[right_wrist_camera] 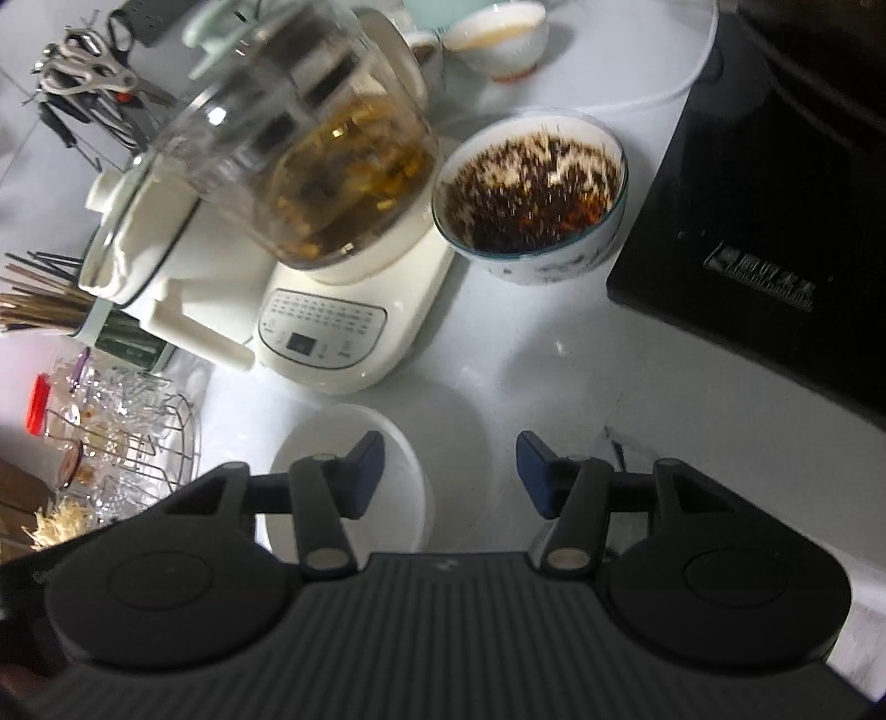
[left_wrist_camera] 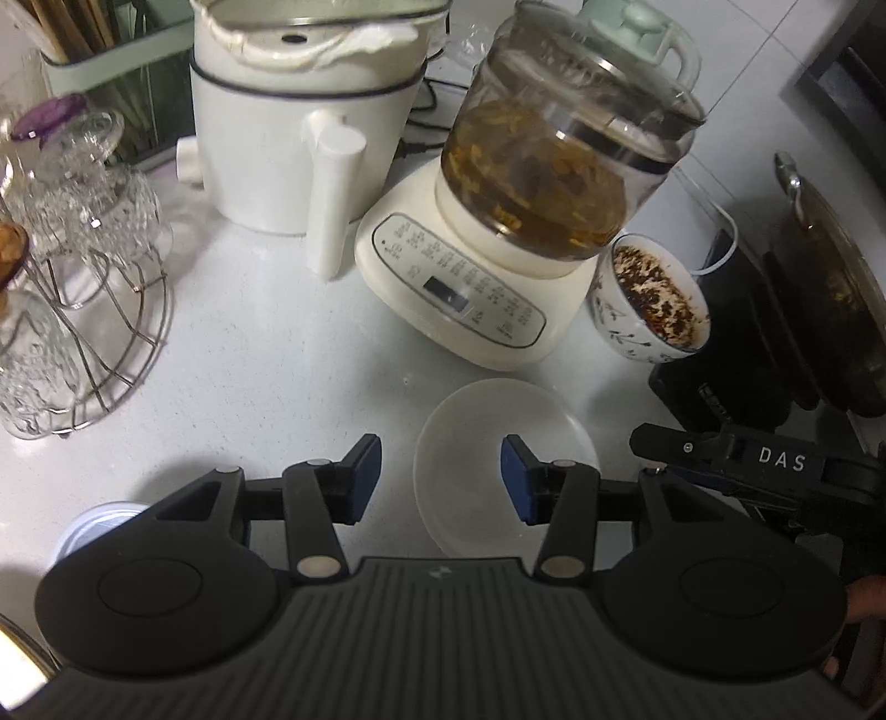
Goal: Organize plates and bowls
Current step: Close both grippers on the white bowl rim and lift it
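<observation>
A shallow white plate point(left_wrist_camera: 470, 443) lies on the white counter in front of the kettle base. My left gripper point(left_wrist_camera: 441, 479) hovers open over it, with the plate's left rim between its blue pads and the right pad above the dish. My right gripper point(right_wrist_camera: 451, 473) is open too. Its left pad hangs over the same plate point(right_wrist_camera: 326, 437), and the plate's right rim lies between the pads. Neither pair of pads presses on the plate. The right gripper's body point(left_wrist_camera: 720, 448) shows at the right of the left wrist view. A patterned bowl point(left_wrist_camera: 650, 299) point(right_wrist_camera: 531, 199) of dark dried bits stands behind.
A glass kettle of tea point(left_wrist_camera: 554, 166) on a cream base and a white cooker point(left_wrist_camera: 288, 138) stand at the back. Left is a wire rack of glasses point(left_wrist_camera: 83, 277). Right is a black cooktop point(right_wrist_camera: 775, 221) with a lidded pan point(left_wrist_camera: 830, 304). Another bowl point(right_wrist_camera: 498, 39) sits far back.
</observation>
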A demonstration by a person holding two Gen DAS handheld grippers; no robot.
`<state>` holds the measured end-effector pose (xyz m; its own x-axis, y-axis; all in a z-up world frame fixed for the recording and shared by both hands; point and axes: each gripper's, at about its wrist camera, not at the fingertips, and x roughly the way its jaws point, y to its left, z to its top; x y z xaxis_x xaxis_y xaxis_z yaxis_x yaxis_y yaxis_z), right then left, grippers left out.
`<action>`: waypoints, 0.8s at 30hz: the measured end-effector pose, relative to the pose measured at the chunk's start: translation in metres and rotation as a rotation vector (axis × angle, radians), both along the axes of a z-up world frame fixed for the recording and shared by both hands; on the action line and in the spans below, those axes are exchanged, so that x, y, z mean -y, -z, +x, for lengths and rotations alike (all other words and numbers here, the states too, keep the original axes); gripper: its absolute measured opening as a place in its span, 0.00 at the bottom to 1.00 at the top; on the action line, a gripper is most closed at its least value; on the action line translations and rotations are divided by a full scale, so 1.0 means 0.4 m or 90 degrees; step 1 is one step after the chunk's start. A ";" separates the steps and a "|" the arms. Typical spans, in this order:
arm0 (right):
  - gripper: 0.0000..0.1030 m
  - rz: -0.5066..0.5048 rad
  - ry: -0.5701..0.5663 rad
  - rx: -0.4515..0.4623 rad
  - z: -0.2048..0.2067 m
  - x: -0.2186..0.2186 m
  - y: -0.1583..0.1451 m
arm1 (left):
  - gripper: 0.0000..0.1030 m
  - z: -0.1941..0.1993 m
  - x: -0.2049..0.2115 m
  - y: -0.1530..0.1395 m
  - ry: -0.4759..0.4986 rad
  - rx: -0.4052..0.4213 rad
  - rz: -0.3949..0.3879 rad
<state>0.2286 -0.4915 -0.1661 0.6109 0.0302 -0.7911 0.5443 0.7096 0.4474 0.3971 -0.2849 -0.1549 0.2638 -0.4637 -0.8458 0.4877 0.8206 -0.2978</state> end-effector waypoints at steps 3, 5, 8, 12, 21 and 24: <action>0.54 0.034 -0.019 0.002 0.019 0.012 0.027 | 0.52 0.009 0.007 0.028 -0.005 -0.014 0.004; 0.54 0.055 -0.034 0.003 0.032 0.016 0.044 | 0.52 0.016 0.013 0.044 -0.009 -0.023 0.008; 0.53 0.082 -0.041 -0.006 0.047 0.020 0.069 | 0.51 0.023 0.017 0.066 -0.014 -0.042 0.007; 0.48 0.097 -0.052 -0.020 0.065 0.016 0.095 | 0.50 0.032 0.017 0.093 -0.032 -0.063 0.006; 0.25 0.114 -0.067 -0.039 0.097 0.005 0.116 | 0.19 0.033 0.028 0.126 -0.023 -0.074 0.026; 0.19 0.108 -0.072 -0.038 0.095 0.001 0.114 | 0.12 0.024 0.028 0.128 -0.018 -0.065 0.026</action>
